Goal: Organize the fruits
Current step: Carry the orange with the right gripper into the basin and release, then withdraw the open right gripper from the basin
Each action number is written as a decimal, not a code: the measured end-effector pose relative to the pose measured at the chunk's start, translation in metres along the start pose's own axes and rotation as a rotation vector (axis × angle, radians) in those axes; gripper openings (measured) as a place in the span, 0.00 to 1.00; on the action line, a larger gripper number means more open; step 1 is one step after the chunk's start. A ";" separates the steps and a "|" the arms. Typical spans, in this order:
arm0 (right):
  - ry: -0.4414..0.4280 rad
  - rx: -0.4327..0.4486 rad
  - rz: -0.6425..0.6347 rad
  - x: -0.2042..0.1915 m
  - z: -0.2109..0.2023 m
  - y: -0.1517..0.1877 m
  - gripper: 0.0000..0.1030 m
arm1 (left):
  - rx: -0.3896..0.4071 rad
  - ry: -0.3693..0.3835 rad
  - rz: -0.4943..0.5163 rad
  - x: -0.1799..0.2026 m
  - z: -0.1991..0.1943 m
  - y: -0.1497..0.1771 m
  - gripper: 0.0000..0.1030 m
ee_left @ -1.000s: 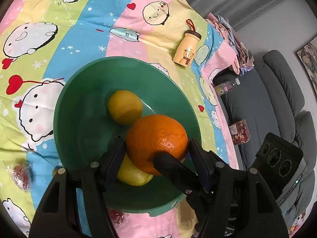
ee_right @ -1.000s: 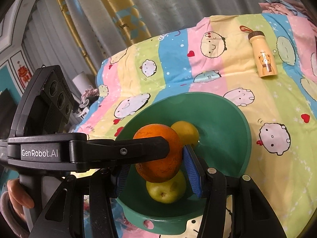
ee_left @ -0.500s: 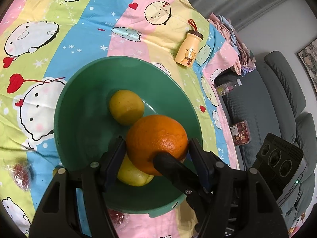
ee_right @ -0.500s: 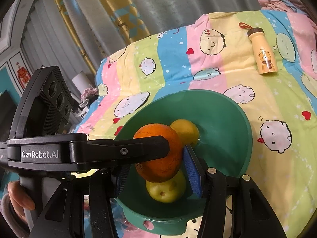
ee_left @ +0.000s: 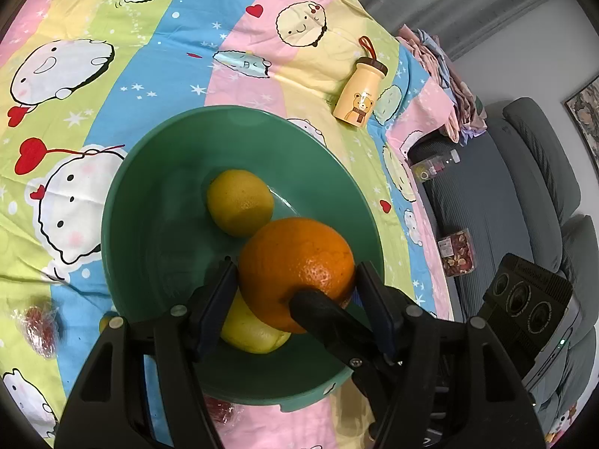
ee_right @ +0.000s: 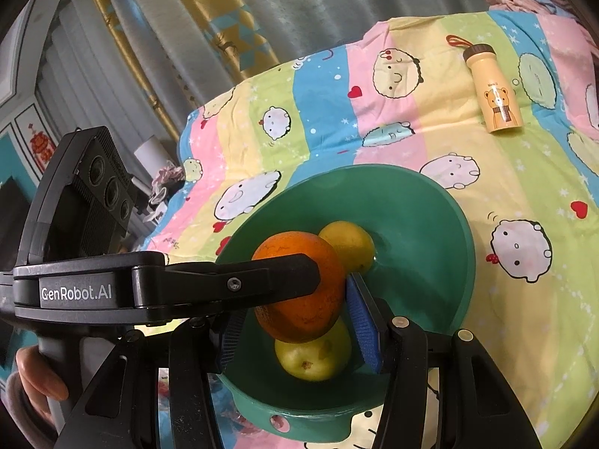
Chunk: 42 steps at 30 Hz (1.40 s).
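Note:
A large orange hangs over the green bowl, just above a yellow-green fruit. My left gripper is shut on the orange, one pad on each side. The right gripper's black finger presses on the orange's near side. In the right wrist view the orange sits between my right gripper's blue pads. The right pad touches it; the left one is partly hidden behind the left gripper's finger. A yellow citrus lies deeper in the bowl.
The bowl stands on a bed with a striped cartoon sheet. A small yellow bear-print bottle lies beyond the bowl. Red wrapped items lie left of it. A grey sofa is on the right. A hand holds the left gripper's handle.

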State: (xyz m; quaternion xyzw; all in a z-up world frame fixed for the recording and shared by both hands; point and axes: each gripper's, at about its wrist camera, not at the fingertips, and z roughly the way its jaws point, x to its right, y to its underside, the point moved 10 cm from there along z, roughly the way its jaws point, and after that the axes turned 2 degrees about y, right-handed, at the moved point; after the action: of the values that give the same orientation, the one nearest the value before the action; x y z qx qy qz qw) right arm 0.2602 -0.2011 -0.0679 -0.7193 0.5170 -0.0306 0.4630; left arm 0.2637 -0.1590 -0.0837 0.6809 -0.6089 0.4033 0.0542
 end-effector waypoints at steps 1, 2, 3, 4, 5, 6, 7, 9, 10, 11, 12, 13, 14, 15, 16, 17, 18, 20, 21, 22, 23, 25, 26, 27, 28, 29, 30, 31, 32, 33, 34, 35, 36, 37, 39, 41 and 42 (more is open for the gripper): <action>0.001 -0.001 0.001 0.000 0.000 0.000 0.53 | 0.000 -0.001 -0.001 0.000 0.000 0.000 0.63; 0.002 0.000 0.001 0.000 0.000 0.000 0.53 | -0.001 -0.001 -0.002 0.000 0.000 0.000 0.63; 0.000 0.000 0.001 0.000 0.000 -0.001 0.53 | -0.001 -0.001 -0.004 0.000 0.000 0.000 0.63; 0.000 0.000 0.004 0.001 0.000 0.000 0.53 | -0.002 -0.002 -0.006 0.000 0.001 0.000 0.63; -0.001 -0.001 0.006 0.001 0.000 -0.001 0.53 | 0.000 -0.004 -0.010 -0.001 0.001 -0.001 0.63; -0.001 -0.001 0.008 0.001 0.000 0.000 0.53 | 0.003 -0.007 -0.016 -0.002 0.001 -0.001 0.63; 0.000 0.001 0.006 0.001 -0.001 -0.001 0.53 | 0.006 -0.010 -0.019 -0.004 0.001 -0.002 0.64; 0.014 -0.001 -0.001 0.003 0.000 -0.001 0.53 | 0.011 -0.015 -0.019 -0.004 0.001 -0.002 0.64; 0.016 0.000 -0.002 0.003 0.000 -0.001 0.53 | 0.014 -0.012 -0.020 -0.004 0.001 -0.003 0.65; 0.010 0.004 0.001 0.003 -0.001 -0.002 0.53 | 0.015 -0.009 -0.022 -0.004 0.000 -0.003 0.65; 0.008 0.005 0.003 0.003 -0.002 -0.002 0.53 | 0.015 -0.002 -0.026 -0.003 0.000 -0.003 0.65; 0.007 0.007 0.002 0.003 -0.003 -0.003 0.53 | 0.020 -0.001 -0.025 -0.003 -0.001 -0.004 0.65; 0.011 0.010 0.000 0.002 -0.003 -0.004 0.53 | 0.022 0.002 -0.026 -0.002 -0.001 -0.004 0.66; 0.018 0.012 0.000 0.002 -0.004 -0.004 0.53 | 0.025 0.003 -0.028 -0.002 -0.002 -0.004 0.67; 0.024 0.011 -0.001 0.003 -0.004 -0.003 0.53 | 0.028 0.004 -0.028 -0.001 -0.003 -0.005 0.67; 0.028 0.011 -0.002 0.003 -0.004 -0.003 0.53 | 0.031 0.004 -0.027 0.000 -0.004 -0.005 0.67; 0.033 0.012 -0.002 0.003 -0.005 -0.004 0.53 | 0.033 0.002 -0.025 0.000 -0.006 -0.005 0.69; 0.049 0.020 -0.007 0.003 -0.009 -0.005 0.54 | 0.052 -0.012 -0.015 0.001 -0.013 -0.006 0.73; 0.054 0.024 -0.012 0.002 -0.010 -0.006 0.54 | 0.062 -0.017 -0.007 0.002 -0.016 -0.006 0.77; 0.063 0.033 -0.020 0.001 -0.013 -0.007 0.55 | 0.073 -0.022 0.003 0.004 -0.021 -0.006 0.80; 0.073 0.039 -0.025 0.000 -0.015 -0.008 0.58 | 0.083 -0.033 0.010 0.004 -0.026 -0.006 0.81; 0.095 0.051 -0.036 -0.001 -0.020 -0.009 0.63 | 0.108 -0.060 0.019 0.002 -0.037 -0.007 0.83; 0.100 0.053 -0.039 -0.001 -0.021 -0.011 0.64 | 0.121 -0.064 0.022 0.002 -0.042 -0.007 0.84; 0.110 0.055 -0.046 -0.002 -0.023 -0.011 0.66 | 0.135 -0.071 0.024 0.000 -0.049 -0.006 0.85; 0.121 0.058 -0.052 -0.003 -0.026 -0.011 0.67 | 0.148 -0.079 0.027 -0.002 -0.055 -0.005 0.91; 0.135 0.063 -0.059 -0.003 -0.028 -0.011 0.69 | 0.156 -0.084 0.027 -0.003 -0.058 -0.004 0.95; 0.148 0.067 -0.066 -0.003 -0.030 -0.013 0.69 | 0.174 -0.098 0.027 -0.006 -0.065 -0.002 1.00; 0.168 0.075 -0.080 -0.004 -0.034 -0.013 0.69 | 0.191 -0.107 0.027 -0.010 -0.071 -0.001 0.99; 0.181 0.081 -0.089 -0.005 -0.036 -0.015 0.69 | 0.200 -0.111 0.024 -0.014 -0.076 0.000 0.99; 0.194 0.089 -0.100 -0.006 -0.040 -0.016 0.71 | 0.209 -0.117 0.016 -0.018 -0.080 0.001 0.99; 0.209 0.098 -0.111 -0.007 -0.043 -0.017 0.74 | 0.213 -0.124 0.005 -0.022 -0.083 0.003 0.99; 0.225 0.108 -0.122 -0.008 -0.045 -0.019 0.81 | 0.211 -0.130 -0.004 -0.027 -0.085 0.006 0.99; 0.235 0.115 -0.130 -0.009 -0.047 -0.020 0.82 | 0.213 -0.135 -0.008 -0.029 -0.088 0.008 0.99; 0.246 0.125 -0.145 -0.012 -0.050 -0.021 0.82 | 0.218 -0.145 -0.012 -0.034 -0.092 0.012 0.99; 0.250 0.135 -0.162 -0.017 -0.054 -0.022 0.82 | 0.226 -0.156 -0.013 -0.036 -0.098 0.016 0.99; 0.259 0.143 -0.176 -0.021 -0.057 -0.023 0.82 | 0.235 -0.156 -0.018 -0.039 -0.103 0.021 1.00; 0.265 0.146 -0.184 -0.022 -0.059 -0.023 0.82 | 0.237 -0.151 -0.020 -0.039 -0.105 0.024 1.00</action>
State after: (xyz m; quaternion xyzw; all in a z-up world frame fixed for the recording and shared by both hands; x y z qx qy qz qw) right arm 0.2361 -0.2206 -0.0085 -0.7176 0.5020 -0.2050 0.4371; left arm 0.1940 -0.0752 -0.0472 0.7170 -0.5525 0.4194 -0.0683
